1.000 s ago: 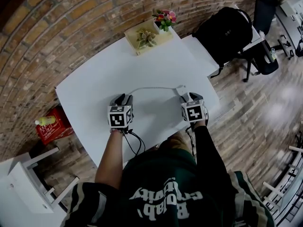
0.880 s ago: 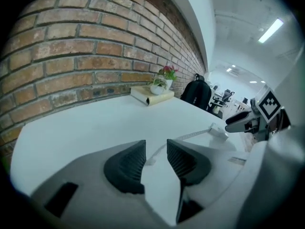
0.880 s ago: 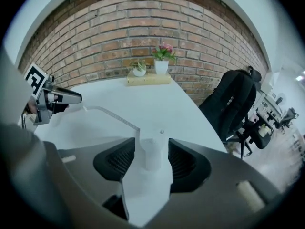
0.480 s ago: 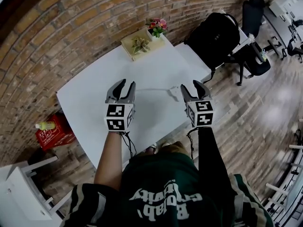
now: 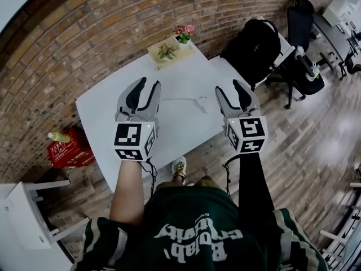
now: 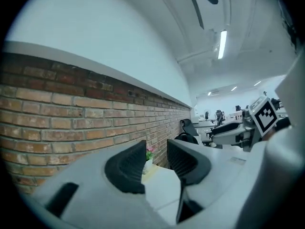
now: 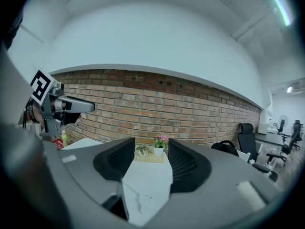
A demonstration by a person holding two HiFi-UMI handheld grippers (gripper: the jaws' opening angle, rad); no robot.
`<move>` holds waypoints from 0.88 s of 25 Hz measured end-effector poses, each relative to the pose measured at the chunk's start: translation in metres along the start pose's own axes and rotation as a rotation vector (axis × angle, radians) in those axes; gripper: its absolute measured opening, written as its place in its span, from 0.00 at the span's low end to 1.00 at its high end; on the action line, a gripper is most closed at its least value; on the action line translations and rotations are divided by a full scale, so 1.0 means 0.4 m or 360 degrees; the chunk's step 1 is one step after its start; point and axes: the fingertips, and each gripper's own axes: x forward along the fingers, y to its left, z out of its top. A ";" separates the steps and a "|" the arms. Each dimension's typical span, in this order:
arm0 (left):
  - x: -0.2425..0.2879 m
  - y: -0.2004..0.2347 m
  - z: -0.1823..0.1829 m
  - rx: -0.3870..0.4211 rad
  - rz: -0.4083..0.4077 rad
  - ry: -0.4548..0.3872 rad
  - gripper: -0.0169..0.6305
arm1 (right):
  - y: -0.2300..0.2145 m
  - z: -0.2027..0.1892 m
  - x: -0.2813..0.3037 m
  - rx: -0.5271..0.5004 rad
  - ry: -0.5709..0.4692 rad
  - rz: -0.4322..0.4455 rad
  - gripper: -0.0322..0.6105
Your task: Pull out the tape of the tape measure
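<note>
Lifted clear since a second ago, your grippers leave the tape measure (image 5: 201, 102) lying mid-frame on the white table (image 5: 107, 114), its tape (image 5: 179, 99) stretched leftward from the case. Your left gripper (image 5: 148, 83) and right gripper (image 5: 228, 87) flank it, jaws spread and empty, the right's having just been opening.

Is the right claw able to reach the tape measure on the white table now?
Probably yes. The right claw, just opened and empty, hangs above the table, and the tape measure lies below it with nothing between; it only needs lowering.
</note>
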 end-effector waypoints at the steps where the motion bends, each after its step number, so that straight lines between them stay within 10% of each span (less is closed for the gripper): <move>1: -0.024 -0.021 0.007 0.0008 0.0009 -0.0004 0.24 | 0.004 0.004 -0.028 -0.0004 -0.0015 0.0011 0.42; 4: -0.096 -0.080 0.013 0.0011 0.0050 -0.0014 0.14 | 0.012 0.002 -0.120 -0.0031 -0.0053 0.0023 0.41; 6: -0.145 -0.115 0.018 0.0020 0.0075 -0.0032 0.04 | 0.015 -0.002 -0.185 -0.0033 -0.0076 0.0030 0.07; 22: -0.324 -0.268 0.076 0.0117 0.0119 -0.0112 0.04 | 0.025 0.025 -0.392 -0.0011 -0.0214 0.0048 0.07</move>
